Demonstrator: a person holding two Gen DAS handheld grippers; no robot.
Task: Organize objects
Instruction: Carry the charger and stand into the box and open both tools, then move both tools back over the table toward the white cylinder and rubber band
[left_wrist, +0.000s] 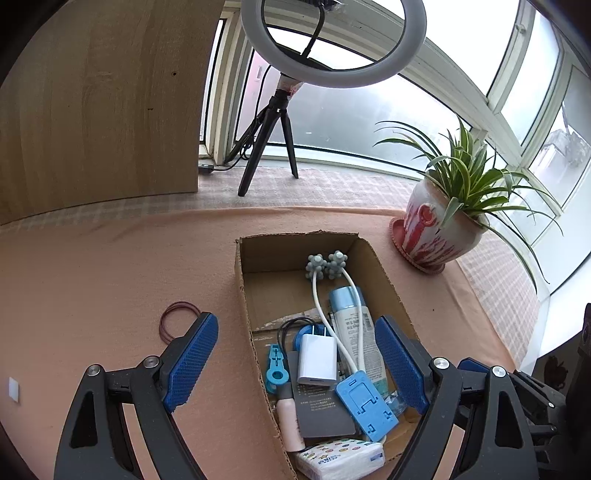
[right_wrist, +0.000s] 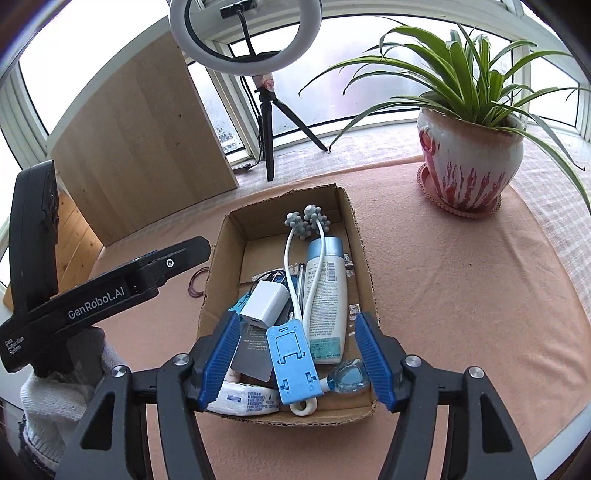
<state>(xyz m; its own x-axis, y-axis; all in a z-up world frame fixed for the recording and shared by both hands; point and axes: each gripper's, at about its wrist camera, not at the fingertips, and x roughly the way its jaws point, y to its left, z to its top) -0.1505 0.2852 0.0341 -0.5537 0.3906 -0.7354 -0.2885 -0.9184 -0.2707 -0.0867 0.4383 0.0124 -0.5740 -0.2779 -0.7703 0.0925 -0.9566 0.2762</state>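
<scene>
Inside, the cardboard box (right_wrist: 356, 236) looks crammed.

A table covered in a peach-pink cloth (right_wrist: 461, 280) carries an open cardboard box (right_wrist: 364, 258) near its middle, a loop of dark red rubber bands (left_wrist: 179, 320) just left of the box, and a potted spider plant on a pink saucer (right_wrist: 458, 208) toward its far right.

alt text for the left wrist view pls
The open left gripper hovers over a cardboard box packed with a white charger, lotion bottle and blue phone stand; rubber bands lie outside on the pink cloth.
</scene>
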